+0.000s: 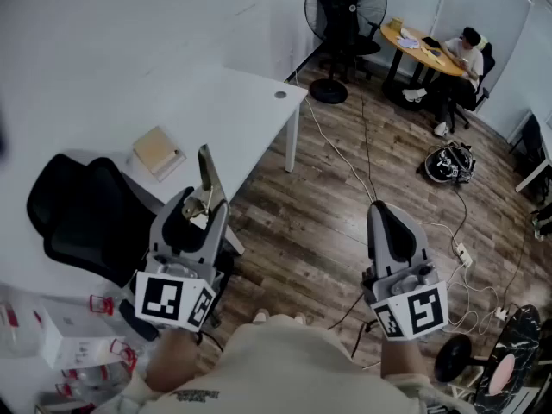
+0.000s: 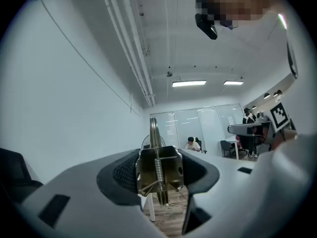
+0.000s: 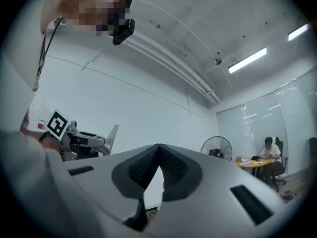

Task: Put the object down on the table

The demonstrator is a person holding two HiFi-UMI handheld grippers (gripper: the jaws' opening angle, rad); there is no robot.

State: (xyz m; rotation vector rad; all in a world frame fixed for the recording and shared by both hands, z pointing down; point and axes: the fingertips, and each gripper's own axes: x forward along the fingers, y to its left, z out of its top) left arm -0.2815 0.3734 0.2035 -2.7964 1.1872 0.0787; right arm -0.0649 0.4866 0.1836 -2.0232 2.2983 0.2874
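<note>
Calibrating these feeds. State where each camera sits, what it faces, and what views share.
Head view: on the person's head, looking steeply down on the left gripper, right gripper and beige shirt.
Left gripper view: rides that gripper, faces across the room; its jaws clamp a silver metal spring clip.
Right gripper view: rides that gripper, facing the white wall; jaws together, empty.
Shared: the seated person at the round wooden table shows in all three.
</note>
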